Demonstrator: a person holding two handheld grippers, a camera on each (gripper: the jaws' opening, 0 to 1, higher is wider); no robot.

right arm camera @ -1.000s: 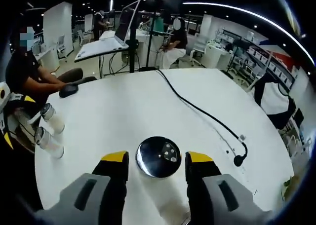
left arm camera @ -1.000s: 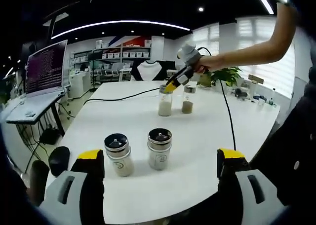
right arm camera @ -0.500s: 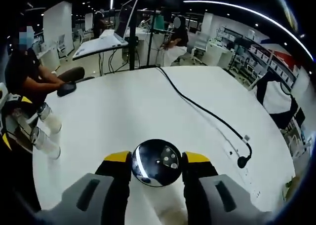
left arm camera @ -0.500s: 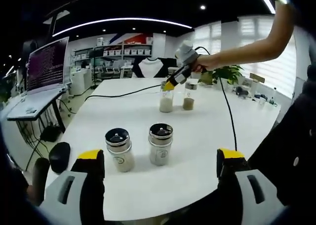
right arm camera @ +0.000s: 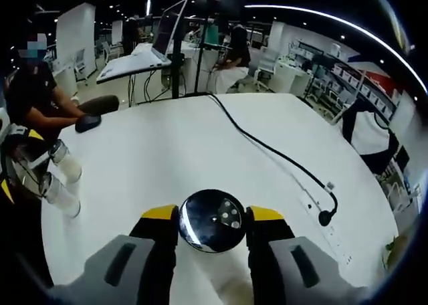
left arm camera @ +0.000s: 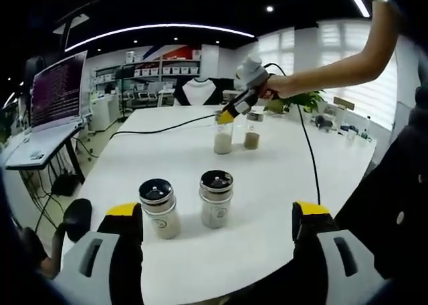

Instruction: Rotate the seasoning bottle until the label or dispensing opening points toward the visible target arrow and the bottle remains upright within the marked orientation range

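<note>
The seasoning bottle [right arm camera: 212, 219] stands upright on the white table [right arm camera: 167, 151], toward the far side as the left gripper view frames it, with a second, darker-filled bottle [left arm camera: 252, 132] just beside it. The right gripper [right arm camera: 212, 219] sits over the bottle from above, its yellow-tipped jaws closed against opposite sides of the shiny perforated cap, so the cap is clamped rather than merely straddled. Gripping at the cap probably places the turning axis along the bottle's own axis, which should let the bottle spin in place without tipping. In the right gripper view, the dispensing holes lie toward the right half of the cap; no target arrow or orientation marking can be made out on the table, so the remaining angle cannot be judged. The left gripper [left arm camera: 217, 241] is held low at the near table edge with its jaws spread wide and nothing between them, clear of the working bottle. Two capped shakers [left arm camera: 159, 208] [left arm camera: 215, 198] stand side by side, slightly apart, just ahead of it. A black cable [right arm camera: 277, 154] crosses the table well away from the gripped bottle and poses no evident obstruction to rotation.
</note>
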